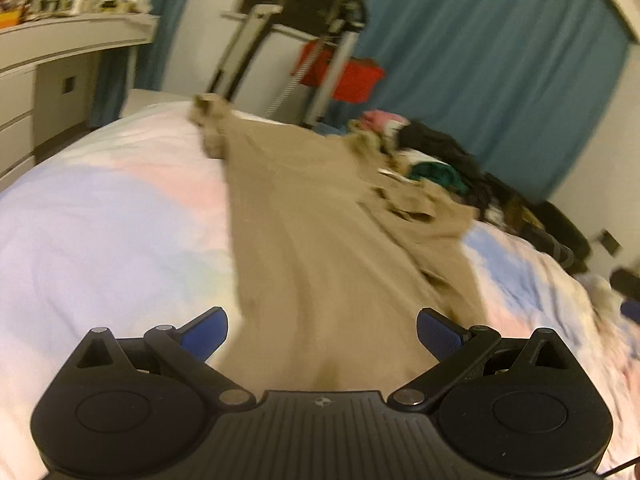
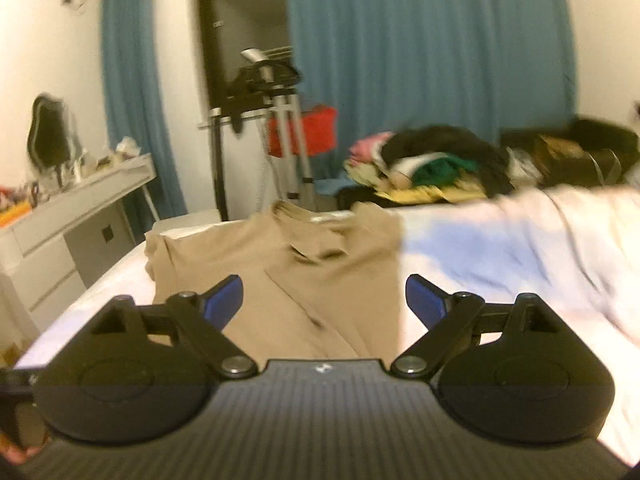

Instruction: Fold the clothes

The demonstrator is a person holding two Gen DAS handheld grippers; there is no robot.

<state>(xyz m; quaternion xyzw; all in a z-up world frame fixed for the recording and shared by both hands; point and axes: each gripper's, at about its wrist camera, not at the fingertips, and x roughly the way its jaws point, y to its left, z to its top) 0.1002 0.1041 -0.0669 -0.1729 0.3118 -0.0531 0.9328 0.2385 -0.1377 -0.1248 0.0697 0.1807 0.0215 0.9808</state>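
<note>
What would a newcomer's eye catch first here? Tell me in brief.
First the long tan cloth garment, spread lengthwise on the pastel pink-and-blue bedspread, straight ahead of both open grippers, left and right. Next the mixed heap of unfolded clothes at the bed's far side, and the bright red box by the teal curtains.

My left wrist camera looks from low over the bed (image 1: 100,220) along the tan shirt (image 1: 320,240) toward its far edge. My right one sits farther back, sharing that shirt (image 2: 320,264) and the blue curtains (image 2: 420,60).
</note>
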